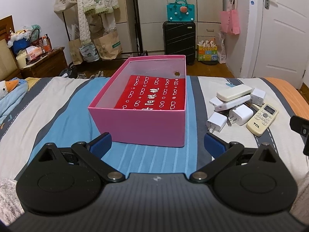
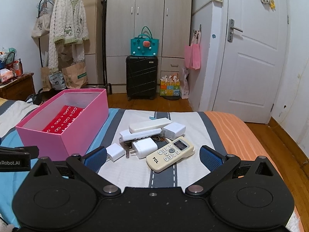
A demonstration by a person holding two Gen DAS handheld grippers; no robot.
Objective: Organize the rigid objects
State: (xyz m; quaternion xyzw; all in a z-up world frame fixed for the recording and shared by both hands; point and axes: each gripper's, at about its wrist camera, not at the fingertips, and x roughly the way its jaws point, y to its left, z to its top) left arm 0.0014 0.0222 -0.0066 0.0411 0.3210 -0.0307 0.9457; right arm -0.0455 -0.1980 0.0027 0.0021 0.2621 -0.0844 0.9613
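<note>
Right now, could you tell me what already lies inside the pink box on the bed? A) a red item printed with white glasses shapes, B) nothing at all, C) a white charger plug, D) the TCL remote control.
A: the pink box holds only a red item with white glasses shapes, while the TCL remote and the white chargers lie outside it on the bed.

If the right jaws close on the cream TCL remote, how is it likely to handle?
The TCL remote looks like rigid plastic, so it probably won't flex. Its smooth shell may slip in a narrow grip. It rests partly on a white charger, so it likely rocks when touched. The right gripper stands open before it.
</note>
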